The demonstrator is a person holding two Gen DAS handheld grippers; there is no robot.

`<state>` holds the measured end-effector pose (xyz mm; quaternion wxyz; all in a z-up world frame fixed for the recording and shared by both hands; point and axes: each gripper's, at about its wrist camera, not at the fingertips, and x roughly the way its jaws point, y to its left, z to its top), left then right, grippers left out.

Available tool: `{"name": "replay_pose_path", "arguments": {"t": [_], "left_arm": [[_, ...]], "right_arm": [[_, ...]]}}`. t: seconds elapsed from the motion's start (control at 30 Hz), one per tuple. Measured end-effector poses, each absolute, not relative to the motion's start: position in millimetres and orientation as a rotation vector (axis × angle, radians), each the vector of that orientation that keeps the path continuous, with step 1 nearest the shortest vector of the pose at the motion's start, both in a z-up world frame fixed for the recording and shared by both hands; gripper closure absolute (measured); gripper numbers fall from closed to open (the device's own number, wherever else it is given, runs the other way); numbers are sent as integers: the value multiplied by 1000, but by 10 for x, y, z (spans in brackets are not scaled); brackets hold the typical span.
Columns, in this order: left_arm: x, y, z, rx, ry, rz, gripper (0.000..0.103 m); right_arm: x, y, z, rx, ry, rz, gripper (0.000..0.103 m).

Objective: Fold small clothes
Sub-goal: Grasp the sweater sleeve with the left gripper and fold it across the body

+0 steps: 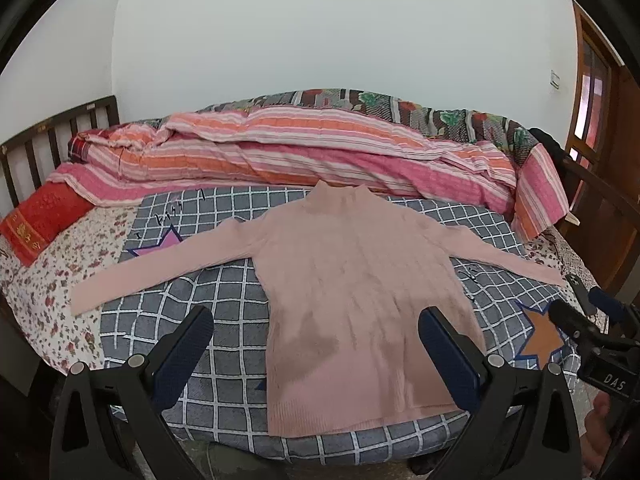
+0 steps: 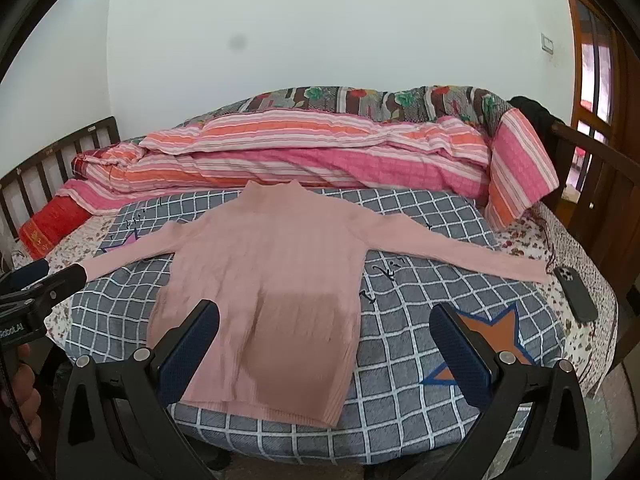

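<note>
Garment: I see a pale pink ribbed knit turtleneck sweater [image 1: 352, 280] lying flat and unfolded on a grey blanket with white grid lines and star patches [image 1: 192, 292], collar away from me, hem near the bed's front edge, both sleeves spread out sideways.
Left gripper [image 1: 316, 356]: my fingers [image 1: 184, 356] are spread wide, holding nothing, hovering over the sweater's lower half.
Right gripper [image 2: 324, 352]: fingers [image 2: 460, 352] also spread wide, empty, above the hem's right side and the orange star patch [image 2: 492, 336].
Bed: floral sheet [image 1: 52, 280] under the blanket; pink and orange striped quilt [image 1: 280, 148] bunched along the back, just behind the collar.
Other: red pillow [image 1: 40, 220] at far left; black smartphone [image 2: 576, 292] just beyond the right sleeve's cuff.
Hand: a person's hand [image 2: 20, 392] grips the left handle.
</note>
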<state>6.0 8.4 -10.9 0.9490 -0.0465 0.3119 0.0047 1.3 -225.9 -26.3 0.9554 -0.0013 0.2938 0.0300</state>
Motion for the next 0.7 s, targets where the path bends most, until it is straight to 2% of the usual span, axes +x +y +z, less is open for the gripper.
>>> {"name": "replay_pose_path", "arguments": {"t": [0.33, 0.47, 0.63, 0.7], "left_arm": [[458, 646, -768, -226, 696, 13, 1], [606, 1004, -1067, -299, 718, 72, 9], [757, 1610, -1351, -417, 704, 145, 10], [817, 1868, -1453, -469, 688, 203, 14]], "right_arm": [[445, -2146, -788, -67, 577, 154, 0], [705, -2168, -994, -28, 622, 160, 0], [1038, -2210, -1185, -1, 654, 143, 0], [1169, -2237, -1236, 15, 664, 140, 0]]}}
